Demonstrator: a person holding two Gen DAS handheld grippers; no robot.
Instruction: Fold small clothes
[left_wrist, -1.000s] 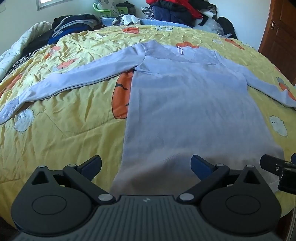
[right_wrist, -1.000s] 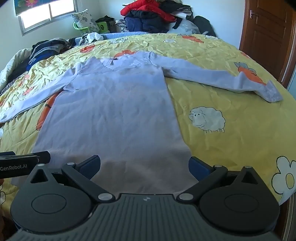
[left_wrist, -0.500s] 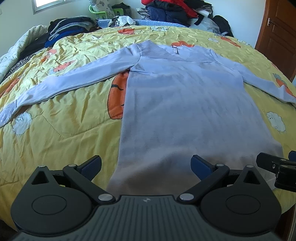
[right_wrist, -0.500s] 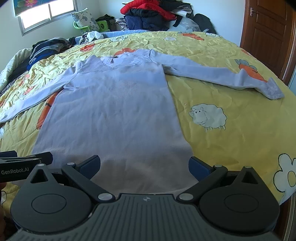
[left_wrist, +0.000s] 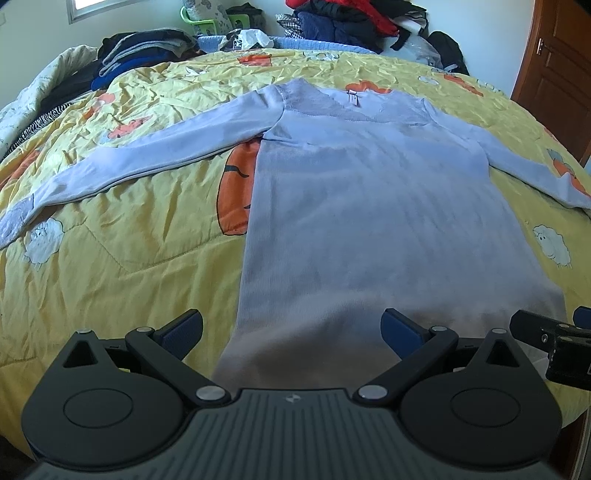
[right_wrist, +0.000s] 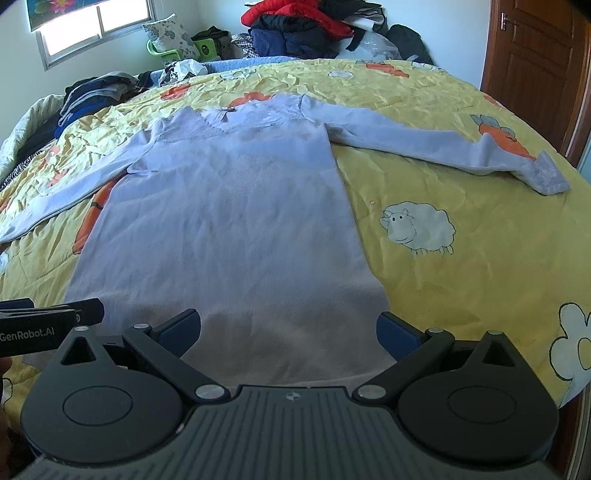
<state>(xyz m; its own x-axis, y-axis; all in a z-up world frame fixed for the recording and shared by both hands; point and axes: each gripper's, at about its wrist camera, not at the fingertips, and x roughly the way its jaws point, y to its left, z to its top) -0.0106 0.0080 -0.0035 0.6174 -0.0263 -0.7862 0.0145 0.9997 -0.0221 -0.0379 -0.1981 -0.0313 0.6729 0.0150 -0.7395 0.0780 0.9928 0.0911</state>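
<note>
A pale lavender long-sleeved knit garment (left_wrist: 369, 206) lies flat, face up, on the yellow quilt (left_wrist: 122, 236), with both sleeves spread out. It also shows in the right wrist view (right_wrist: 236, 221). My left gripper (left_wrist: 291, 328) is open and empty above the hem's left part. My right gripper (right_wrist: 288, 328) is open and empty above the hem's right part. The right gripper's side shows at the left wrist view's right edge (left_wrist: 554, 339). The left gripper's side shows at the right wrist view's left edge (right_wrist: 48, 321).
Piles of clothes (right_wrist: 295, 26) lie at the bed's far end and more (left_wrist: 140, 48) at the far left. A brown door (right_wrist: 535, 66) stands at the right. The bed's near edge is just below the hem.
Both grippers have shifted slightly, so the garment sits a little lower and nearer in each view. The jaws stay open. The garment has not moved.
</note>
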